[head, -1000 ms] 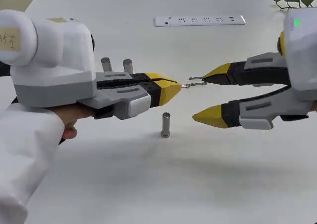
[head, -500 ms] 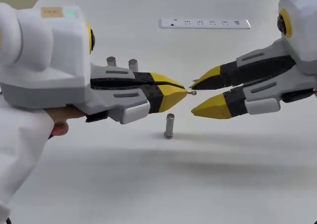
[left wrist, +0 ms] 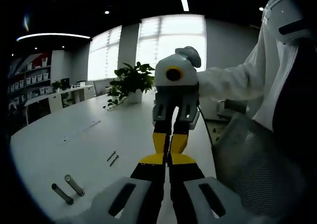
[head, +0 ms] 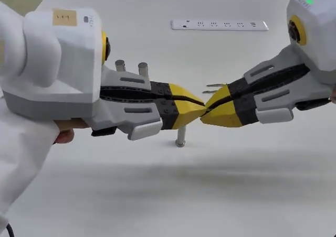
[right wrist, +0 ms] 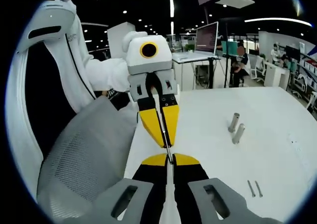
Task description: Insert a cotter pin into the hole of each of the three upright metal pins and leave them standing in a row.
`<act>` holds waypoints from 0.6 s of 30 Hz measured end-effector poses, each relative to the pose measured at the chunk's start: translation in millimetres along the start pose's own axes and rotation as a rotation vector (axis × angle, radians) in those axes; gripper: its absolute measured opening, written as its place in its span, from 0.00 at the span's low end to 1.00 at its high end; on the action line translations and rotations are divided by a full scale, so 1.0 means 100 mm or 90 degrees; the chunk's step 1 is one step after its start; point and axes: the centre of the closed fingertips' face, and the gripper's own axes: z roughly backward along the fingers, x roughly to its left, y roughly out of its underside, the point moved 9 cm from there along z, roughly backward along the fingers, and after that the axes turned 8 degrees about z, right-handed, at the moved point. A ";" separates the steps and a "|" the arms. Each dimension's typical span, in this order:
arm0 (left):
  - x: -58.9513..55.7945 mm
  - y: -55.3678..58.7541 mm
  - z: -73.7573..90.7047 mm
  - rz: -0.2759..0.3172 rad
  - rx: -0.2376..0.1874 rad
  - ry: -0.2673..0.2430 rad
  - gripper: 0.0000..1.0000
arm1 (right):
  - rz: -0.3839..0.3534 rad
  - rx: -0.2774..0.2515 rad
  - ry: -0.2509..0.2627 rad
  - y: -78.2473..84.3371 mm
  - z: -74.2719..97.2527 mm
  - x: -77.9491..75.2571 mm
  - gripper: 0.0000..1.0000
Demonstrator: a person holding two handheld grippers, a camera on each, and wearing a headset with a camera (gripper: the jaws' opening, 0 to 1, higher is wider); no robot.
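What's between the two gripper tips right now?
A cotter pin bridges them. In the right gripper view it runs from between the jaws of the left gripper into the shut jaws of the right gripper. In the head view the tips nearly touch.

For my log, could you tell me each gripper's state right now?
Left gripper: shut on cotter pin.
Right gripper: shut on it too.

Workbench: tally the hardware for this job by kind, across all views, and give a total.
Metal pins: 3
Cotter pins: 3, with 2 lying loose and 1 held
Total: 6
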 end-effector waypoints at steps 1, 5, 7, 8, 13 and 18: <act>0.00 0.01 0.00 -0.004 0.005 0.001 0.00 | 0.005 0.002 -0.002 0.01 0.00 0.00 0.00; -0.04 0.04 -0.04 -0.020 0.019 0.008 0.00 | 0.010 0.015 -0.012 0.04 -0.01 0.01 0.00; -0.06 0.05 -0.06 0.003 0.025 0.006 0.00 | 0.009 0.021 -0.012 0.06 -0.02 0.00 0.00; -0.06 0.05 -0.06 0.000 0.025 0.004 0.00 | 0.010 0.023 -0.010 0.07 -0.02 0.00 0.00; -0.06 0.09 -0.09 -0.069 0.050 -0.008 0.03 | 0.017 0.034 -0.015 0.08 -0.03 -0.01 0.00; 0.05 0.17 -0.07 -0.062 0.057 -0.028 0.22 | 0.026 0.077 -0.003 0.13 -0.01 -0.07 0.00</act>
